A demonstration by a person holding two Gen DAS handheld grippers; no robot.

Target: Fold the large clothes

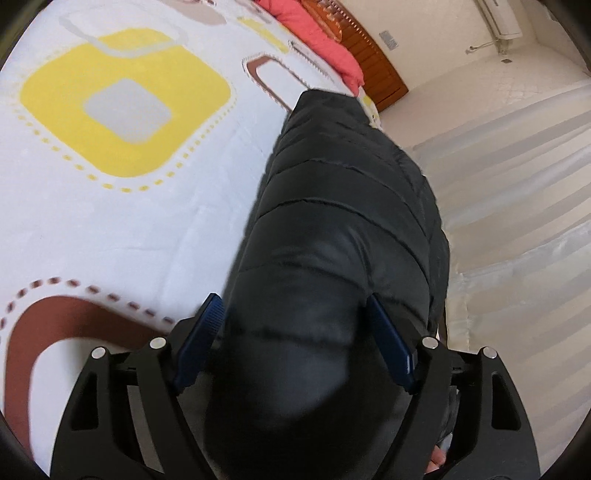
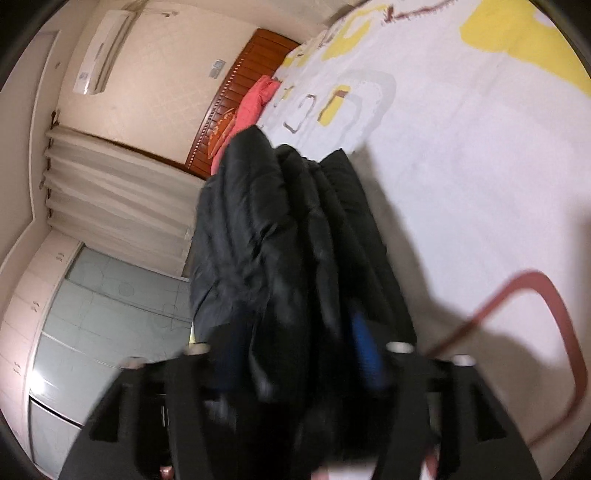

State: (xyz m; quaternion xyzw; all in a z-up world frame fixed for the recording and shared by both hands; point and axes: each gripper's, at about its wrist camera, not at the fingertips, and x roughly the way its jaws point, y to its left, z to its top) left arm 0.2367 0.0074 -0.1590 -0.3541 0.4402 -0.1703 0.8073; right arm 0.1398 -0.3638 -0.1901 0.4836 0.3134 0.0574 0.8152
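Note:
A black quilted puffer jacket (image 1: 332,184) lies in a long bundle along the bed's edge on a white sheet (image 1: 110,221) with yellow and brown shapes. My left gripper (image 1: 297,321) stands wide, and the jacket's near end bulges between its blue pads (image 1: 207,325) and over its middle. In the right wrist view the jacket (image 2: 258,221) is bunched in thick folds. My right gripper (image 2: 295,350) is blurred, and its fingers (image 2: 365,354) stand apart with folds between them. The fabric hides both grippers' inner faces.
A red pillow (image 1: 314,33) and a wooden headboard (image 1: 369,59) are at the bed's far end. Pale curtains (image 1: 517,184) hang beside the bed. The right wrist view also shows a wall air conditioner (image 2: 99,51) and a wardrobe with pale green doors (image 2: 110,314).

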